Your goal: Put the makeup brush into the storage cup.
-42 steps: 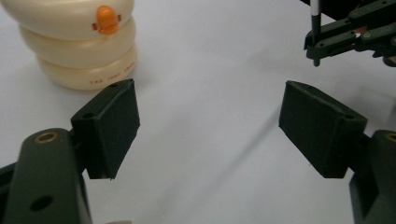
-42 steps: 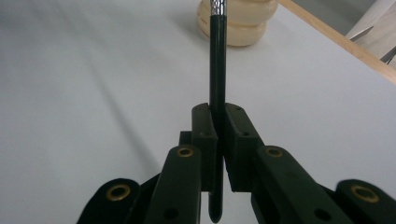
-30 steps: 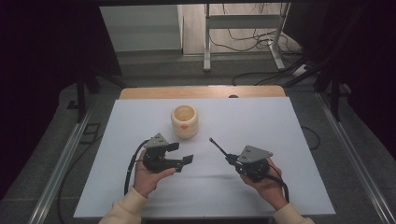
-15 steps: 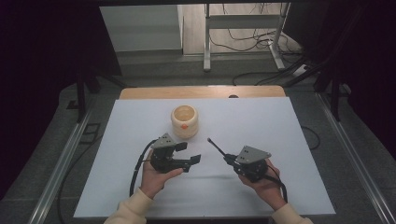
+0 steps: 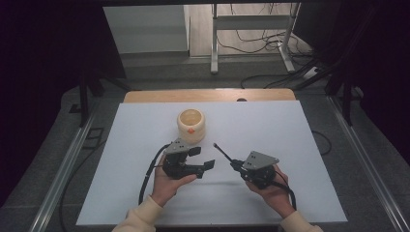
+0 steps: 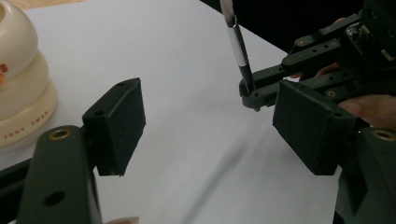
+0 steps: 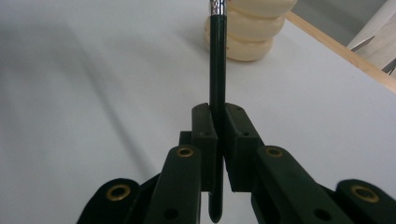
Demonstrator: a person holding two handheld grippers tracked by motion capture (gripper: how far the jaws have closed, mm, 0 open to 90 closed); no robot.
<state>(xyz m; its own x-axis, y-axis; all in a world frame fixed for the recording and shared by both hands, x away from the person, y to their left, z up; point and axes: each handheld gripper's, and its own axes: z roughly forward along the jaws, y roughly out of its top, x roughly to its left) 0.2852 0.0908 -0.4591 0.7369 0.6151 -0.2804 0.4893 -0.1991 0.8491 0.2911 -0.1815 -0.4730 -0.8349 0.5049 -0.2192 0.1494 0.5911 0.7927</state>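
Two grippers over the white worktop (image 5: 121, 159): the left gripper (image 5: 203, 158) has shifted right toward the pen (image 5: 221, 150), jaws closing slightly, empty, wide apart. The right gripper (image 5: 234, 164) clamps the pen, tip aimed at the cream holder (image 5: 191, 125); handover seems likely.

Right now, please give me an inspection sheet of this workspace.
Surface: white table top, wooden strip at its far edge.
Job's things: thin black pen with silver tip, clamped; cream ribbed ceramic holder, upright, apart from both grippers.
Clutter: nothing seen.
Grippers: left gripper with jaws apart, just been closing, nothing between; right gripper shut on the pen.
Cables: black cable trailing from the left gripper.
Surroundings: grey floor, loose cables, metal stand.
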